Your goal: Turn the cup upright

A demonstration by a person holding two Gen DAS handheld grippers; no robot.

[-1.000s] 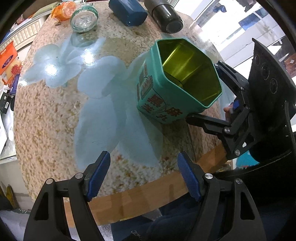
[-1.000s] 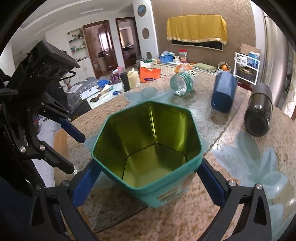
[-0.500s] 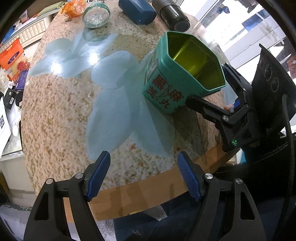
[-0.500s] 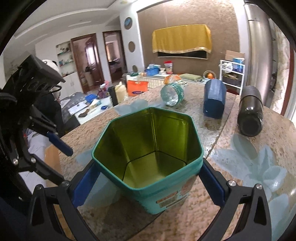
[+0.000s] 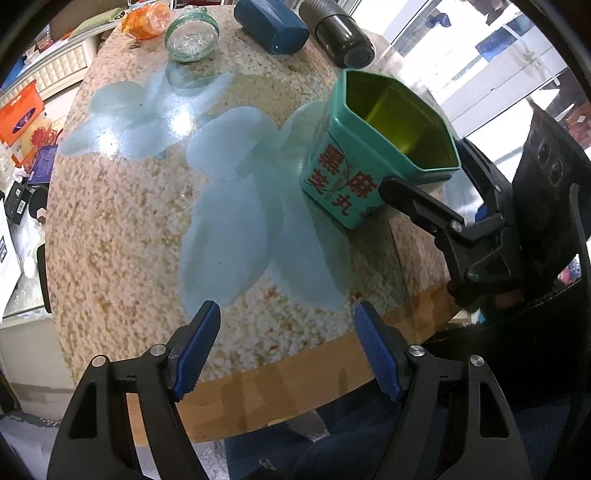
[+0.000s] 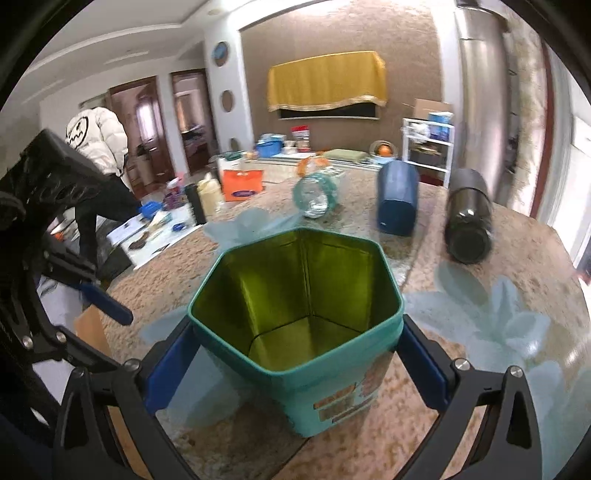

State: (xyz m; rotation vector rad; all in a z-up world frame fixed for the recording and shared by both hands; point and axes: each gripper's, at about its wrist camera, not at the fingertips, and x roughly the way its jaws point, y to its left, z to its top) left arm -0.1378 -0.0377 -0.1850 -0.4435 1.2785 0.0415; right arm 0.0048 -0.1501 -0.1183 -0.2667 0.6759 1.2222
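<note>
A teal hexagonal tin cup (image 6: pixel 303 332) with a gold inside stands mouth-up on the speckled round table (image 5: pixel 122 229). It also shows in the left wrist view (image 5: pixel 369 162), with red characters on its side. My right gripper (image 6: pixel 295 365) has its blue pads against both sides of the tin, just below the rim. In the left wrist view the right gripper (image 5: pixel 436 177) comes in from the right. My left gripper (image 5: pixel 286 350) is open and empty over the table's near wooden edge, apart from the tin.
At the far side of the table lie a clear glass jar (image 5: pixel 191 35), a dark blue hexagonal container (image 5: pixel 271 24), a black cylinder flask (image 5: pixel 338 33) and an orange jar (image 5: pixel 147 18). A person in a white jacket (image 6: pixel 98 138) stands beyond the table.
The right gripper has tipped the tin from leaning to standing upright on the table. The left gripper has drawn back toward the table's near edge.
</note>
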